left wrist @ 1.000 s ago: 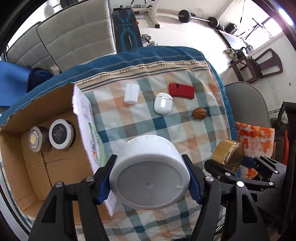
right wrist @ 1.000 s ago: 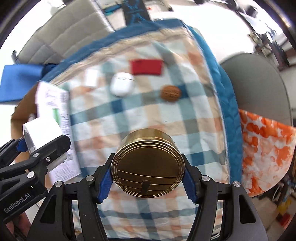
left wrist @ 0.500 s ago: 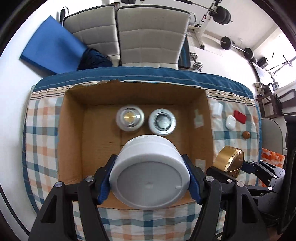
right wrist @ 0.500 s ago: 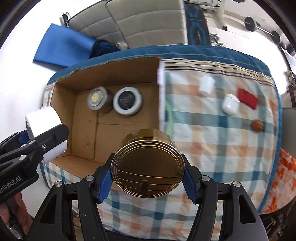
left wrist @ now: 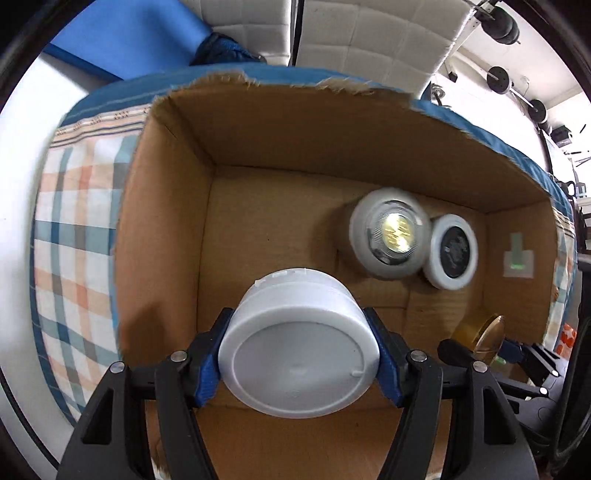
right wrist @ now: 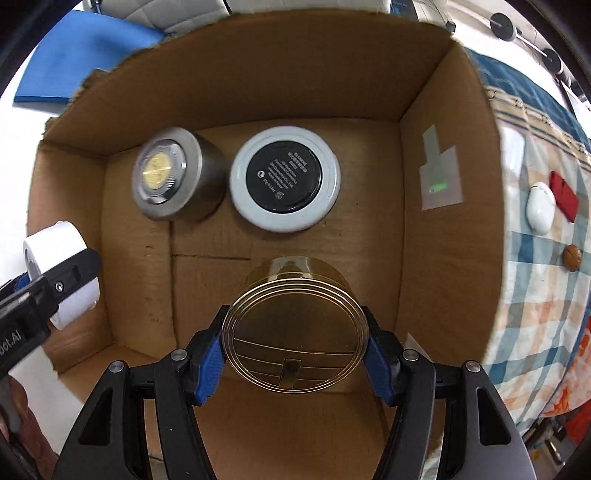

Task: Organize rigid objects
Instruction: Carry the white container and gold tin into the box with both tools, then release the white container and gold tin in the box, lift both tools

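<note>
My left gripper (left wrist: 298,365) is shut on a round white jar (left wrist: 299,354), held above the floor of an open cardboard box (left wrist: 295,122). In the right wrist view my right gripper (right wrist: 295,350) is shut on a round gold tin (right wrist: 295,328), also over the box (right wrist: 258,70). The white jar (right wrist: 62,280) and the left gripper show at that view's left edge. On the box floor stand a silver tin with a gold centre (right wrist: 166,173) and a grey-rimmed jar with a black label (right wrist: 284,177), side by side near the far wall.
Outside the box on the checked cloth (right wrist: 535,302) lie a white earbud case (right wrist: 541,208), a red case (right wrist: 563,195), a small brown nut-like ball (right wrist: 572,258) and a white bottle (right wrist: 515,147). Grey chairs (left wrist: 369,33) stand behind the table.
Both grippers have swung from over the checked cloth to over the box and sunk closer to its floor, each still gripping its container. The box now fills both views.
</note>
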Demonstrator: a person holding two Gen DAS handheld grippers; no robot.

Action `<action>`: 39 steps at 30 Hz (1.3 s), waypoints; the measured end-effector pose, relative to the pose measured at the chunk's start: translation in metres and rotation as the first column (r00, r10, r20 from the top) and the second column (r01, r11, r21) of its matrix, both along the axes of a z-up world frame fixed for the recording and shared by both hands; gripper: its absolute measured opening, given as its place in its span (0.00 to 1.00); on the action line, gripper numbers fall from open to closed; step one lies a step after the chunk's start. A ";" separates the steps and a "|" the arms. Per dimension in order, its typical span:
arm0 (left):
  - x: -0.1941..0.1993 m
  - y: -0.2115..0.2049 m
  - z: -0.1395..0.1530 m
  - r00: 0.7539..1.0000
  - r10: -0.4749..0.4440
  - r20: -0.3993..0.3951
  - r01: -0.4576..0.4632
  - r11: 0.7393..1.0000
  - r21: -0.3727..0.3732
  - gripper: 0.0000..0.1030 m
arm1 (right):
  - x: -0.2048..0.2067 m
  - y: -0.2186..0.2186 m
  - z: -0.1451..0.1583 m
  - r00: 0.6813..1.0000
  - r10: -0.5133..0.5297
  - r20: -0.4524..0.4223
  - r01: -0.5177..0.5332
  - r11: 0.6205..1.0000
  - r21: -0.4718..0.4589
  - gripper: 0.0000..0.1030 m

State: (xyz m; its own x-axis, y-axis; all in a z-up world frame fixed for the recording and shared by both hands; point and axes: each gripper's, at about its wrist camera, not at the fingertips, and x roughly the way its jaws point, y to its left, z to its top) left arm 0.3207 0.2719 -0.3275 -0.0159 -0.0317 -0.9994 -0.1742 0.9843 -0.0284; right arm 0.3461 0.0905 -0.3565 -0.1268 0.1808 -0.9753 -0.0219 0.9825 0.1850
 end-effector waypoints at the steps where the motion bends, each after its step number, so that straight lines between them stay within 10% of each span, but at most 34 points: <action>1: 0.005 0.004 -0.008 1.000 0.007 -0.010 -0.007 1.000 -0.003 0.64 | 0.002 0.001 -0.006 1.000 -0.003 -0.002 0.003 1.000 -0.002 0.65; 28: 0.052 0.028 -0.055 0.995 -0.010 -0.102 0.004 0.998 -0.059 0.67 | 0.039 0.005 -0.032 0.994 -0.047 -0.095 0.043 0.998 -0.045 0.68; 39: 0.026 0.008 -0.006 0.998 -0.051 -0.042 0.050 0.998 -0.031 1.00 | 0.023 0.017 0.006 0.997 -0.036 -0.067 0.036 0.999 -0.009 0.92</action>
